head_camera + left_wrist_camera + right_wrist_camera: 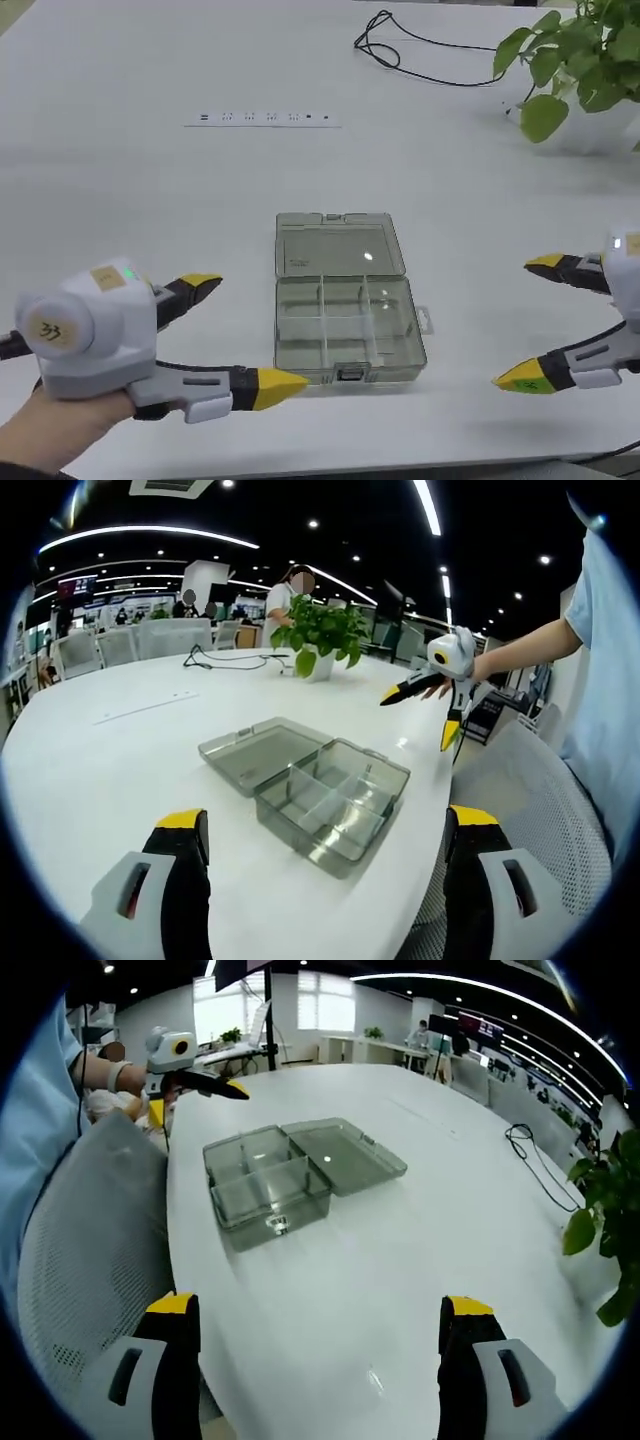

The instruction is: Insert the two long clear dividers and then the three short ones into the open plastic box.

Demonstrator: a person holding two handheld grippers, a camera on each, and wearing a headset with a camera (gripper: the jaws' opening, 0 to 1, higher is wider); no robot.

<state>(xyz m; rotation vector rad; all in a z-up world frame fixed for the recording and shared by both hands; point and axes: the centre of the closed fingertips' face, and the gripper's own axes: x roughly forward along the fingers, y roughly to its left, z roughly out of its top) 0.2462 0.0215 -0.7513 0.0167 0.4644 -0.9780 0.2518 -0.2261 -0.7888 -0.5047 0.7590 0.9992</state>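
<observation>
Both the left gripper (250,332) and the right gripper (520,322) gape wide with nothing between their jaws, the left at about 8 o'clock of the open plastic box (345,373) and the right at about 4 o'clock, neither touching it. The box sits mid-worktop (150,200) with its lid (340,245) lying flat at 12 o'clock, and clear dividers (323,305) stand inside, splitting it into compartments. A potted plant (575,50) stands well off at 1 o'clock.

Smoky clear box (346,372) open, lid (340,246) flat, dividers (322,330) seated inside.

Open-plan office — white table (120,200), mesh chair (90,1240), ceiling downlights (314,523).
</observation>
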